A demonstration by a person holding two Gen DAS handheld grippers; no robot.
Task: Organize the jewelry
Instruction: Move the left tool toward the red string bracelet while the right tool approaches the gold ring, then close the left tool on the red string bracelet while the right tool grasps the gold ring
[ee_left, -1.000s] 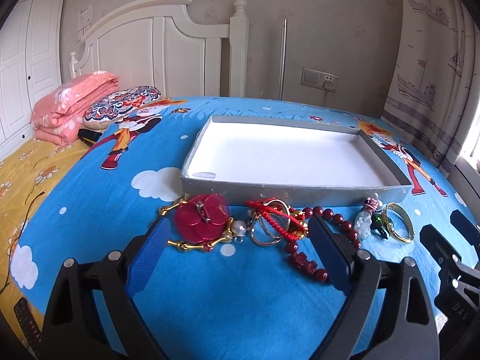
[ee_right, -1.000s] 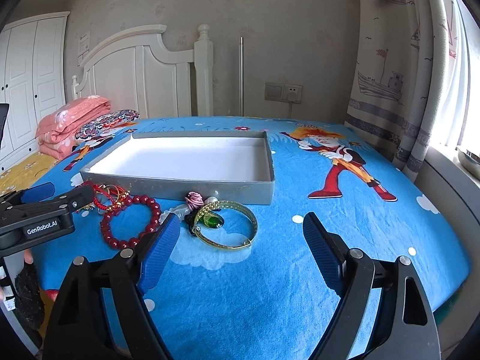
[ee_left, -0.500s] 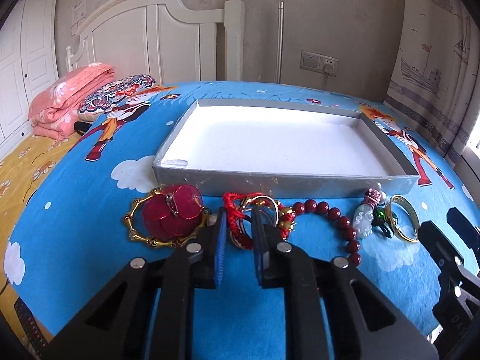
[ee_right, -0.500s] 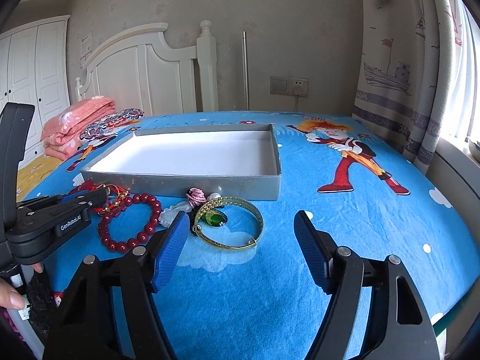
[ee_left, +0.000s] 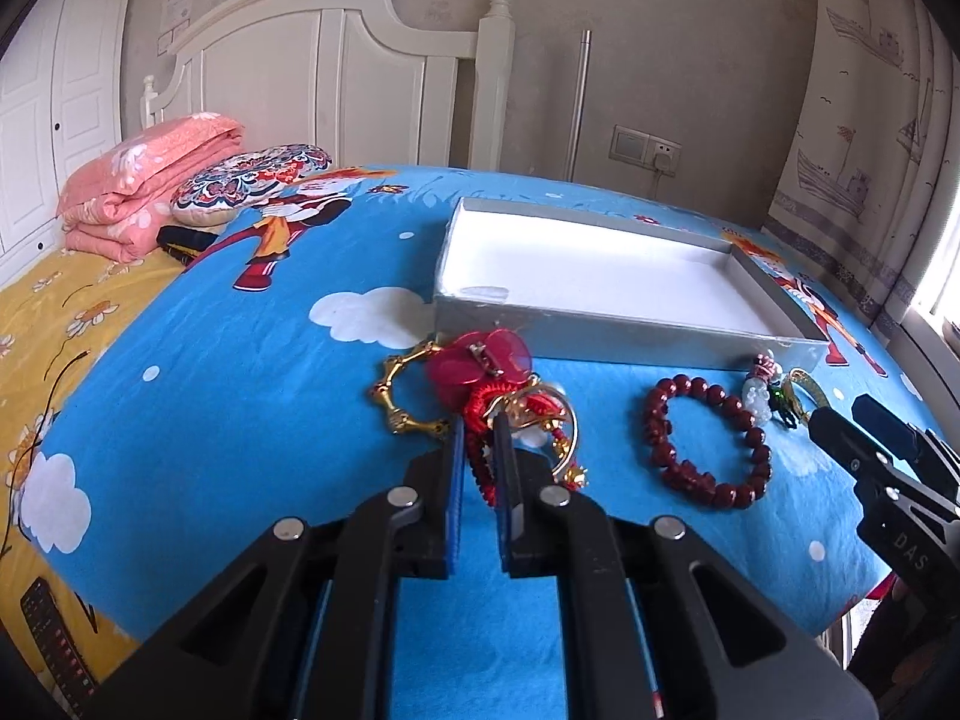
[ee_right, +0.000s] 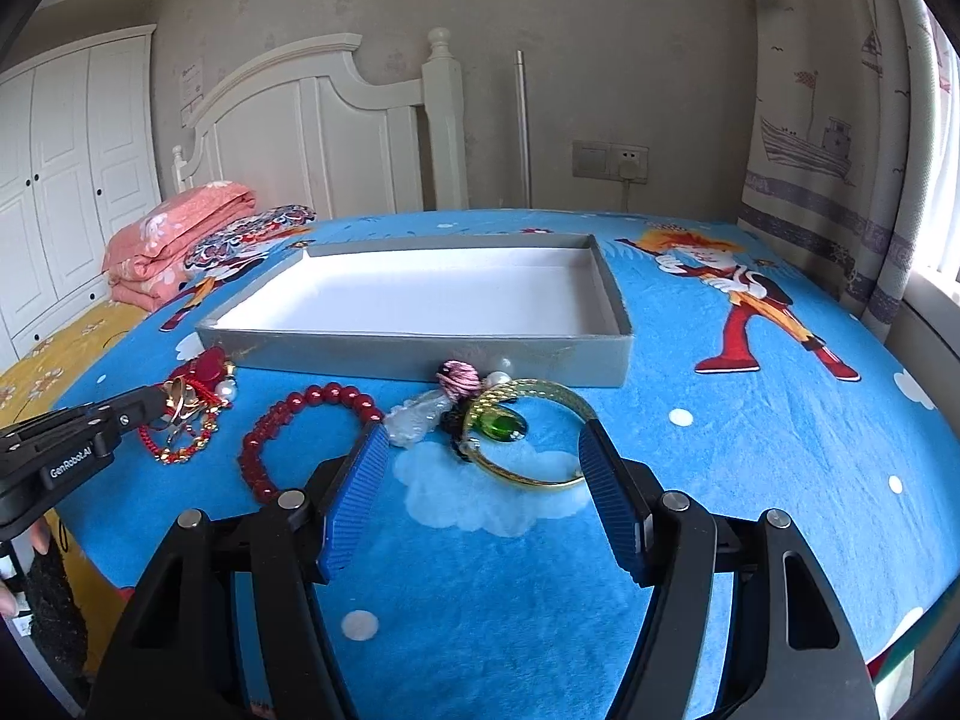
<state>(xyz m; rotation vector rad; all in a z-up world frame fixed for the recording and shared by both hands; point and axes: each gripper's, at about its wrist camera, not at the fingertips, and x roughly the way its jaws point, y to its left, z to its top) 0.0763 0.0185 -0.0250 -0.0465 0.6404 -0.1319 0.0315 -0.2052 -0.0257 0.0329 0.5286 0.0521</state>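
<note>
My left gripper (ee_left: 478, 426) is shut on a red cord bracelet (ee_left: 474, 405) tangled with gold rings (ee_left: 561, 420), beside a red disc clip (ee_left: 480, 357) and a gold link bracelet (ee_left: 396, 402). To the right lies a dark red bead bracelet (ee_left: 708, 438). My right gripper (ee_right: 483, 431) stands open low over the bed. The gold bangle (ee_right: 540, 390), its green gem (ee_right: 503, 425) and a white pendant (ee_right: 420, 414) lie between its fingers; its right pad is at the bangle's rim. The grey box (ee_right: 420, 354) with a white floor sits just behind the jewelry.
The bed has a blue cartoon sheet (ee_right: 750, 420) that drops off at the near and right edges. A folded pink blanket (ee_left: 144, 180) and a patterned pillow (ee_left: 252, 174) lie at the far left before the white headboard (ee_left: 336, 60). A remote (ee_left: 48, 630) lies at lower left.
The left gripper went from wide open to shut on the red cord bracelet, and the tangle now lies apart from the bead bracelet. The right gripper narrowed a little and came closer to the bangle.
</note>
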